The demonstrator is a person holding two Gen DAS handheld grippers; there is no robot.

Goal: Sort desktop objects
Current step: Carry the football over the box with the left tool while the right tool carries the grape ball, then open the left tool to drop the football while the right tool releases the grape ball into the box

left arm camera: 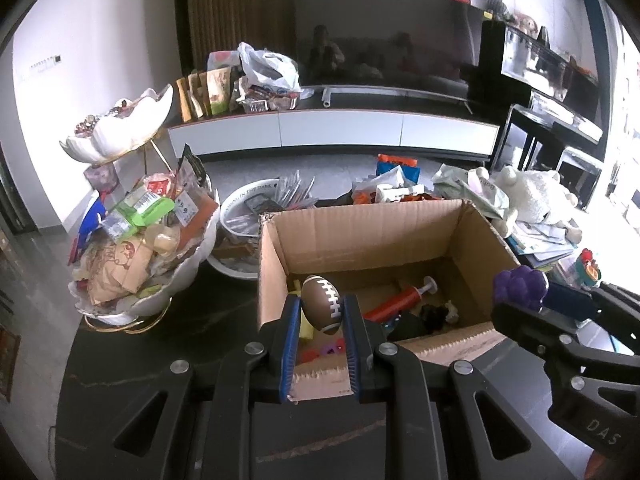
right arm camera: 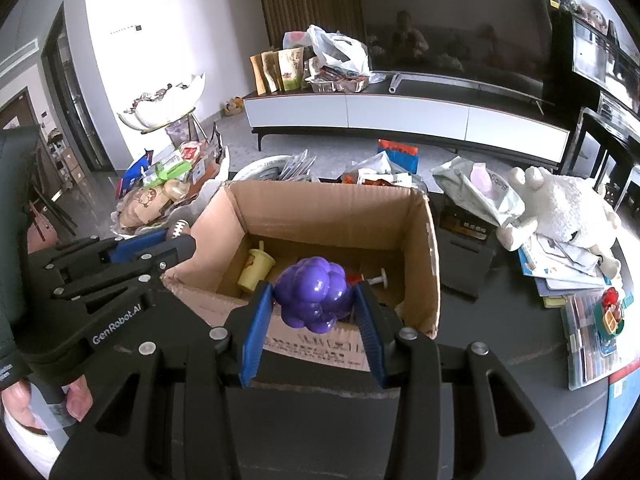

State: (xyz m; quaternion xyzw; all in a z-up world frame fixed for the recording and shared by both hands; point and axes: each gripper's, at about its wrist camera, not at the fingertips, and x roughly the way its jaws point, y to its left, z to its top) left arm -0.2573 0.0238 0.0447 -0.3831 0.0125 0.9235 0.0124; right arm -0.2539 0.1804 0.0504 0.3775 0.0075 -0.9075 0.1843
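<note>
An open cardboard box (left arm camera: 472,232) (right arm camera: 424,248) stands on the dark table. My left gripper (left arm camera: 322,304) is shut on a small brown toy football (left arm camera: 320,304) and holds it over the box's near left corner; the football also shows in the right wrist view (right arm camera: 179,229). My right gripper (right arm camera: 314,294) is shut on a purple toy grape bunch (right arm camera: 312,294) above the box's near edge; it also shows in the left wrist view (left arm camera: 520,286). Inside the box lie a red pump (left arm camera: 400,300) and a yellow cup (right arm camera: 256,270).
A tiered white dish (left arm camera: 188,268) heaped with snacks stands left of the box. A white bowl (left arm camera: 240,208) sits behind it. A white plush toy (right arm camera: 560,204), books (right arm camera: 568,276) and a clear pencil case (right arm camera: 592,344) lie to the right.
</note>
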